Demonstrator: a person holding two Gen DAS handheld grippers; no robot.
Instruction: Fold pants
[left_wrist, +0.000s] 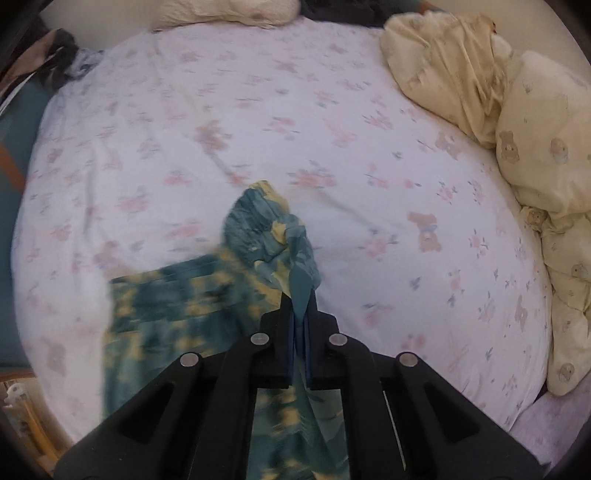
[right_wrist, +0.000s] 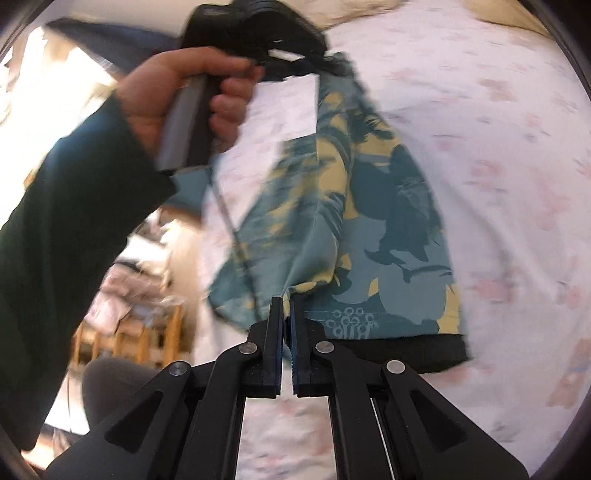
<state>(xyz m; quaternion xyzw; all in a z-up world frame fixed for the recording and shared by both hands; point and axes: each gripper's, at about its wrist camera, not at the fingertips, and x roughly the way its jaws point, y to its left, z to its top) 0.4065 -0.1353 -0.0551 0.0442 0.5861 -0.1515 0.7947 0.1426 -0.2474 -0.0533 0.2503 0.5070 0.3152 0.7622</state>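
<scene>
Hanging between my two tools, the pants (right_wrist: 369, 206) are up off the bed. They are blue-green with yellow shapes and have a dark band along one edge.

My left gripper (left_wrist: 301, 295) is pressed together on a bunched bit of the cloth. That bit sticks out past the tips in a lump, and more of the pants hang down to the left, blurry in that view.

My right gripper (right_wrist: 284, 306) pinches the lower edge of the pants, close to the dark band. Its two fingers are almost touching, with the thin cloth caught at the tips.

From my right tool I can see my left hand (right_wrist: 184, 96) wrapped around the handle of the other tool, up at the top of the pants. My sleeve (right_wrist: 74, 229) is dark green.

Under it all is the bed sheet (left_wrist: 221, 110), white with pink flowers and little bears. A cream blanket (left_wrist: 535, 166) with bears on it is piled along the right side of the bed. A pale pillow (left_wrist: 229, 13) lies at the far end. Beside the bed stands something made of wooden bars (right_wrist: 122, 339).
</scene>
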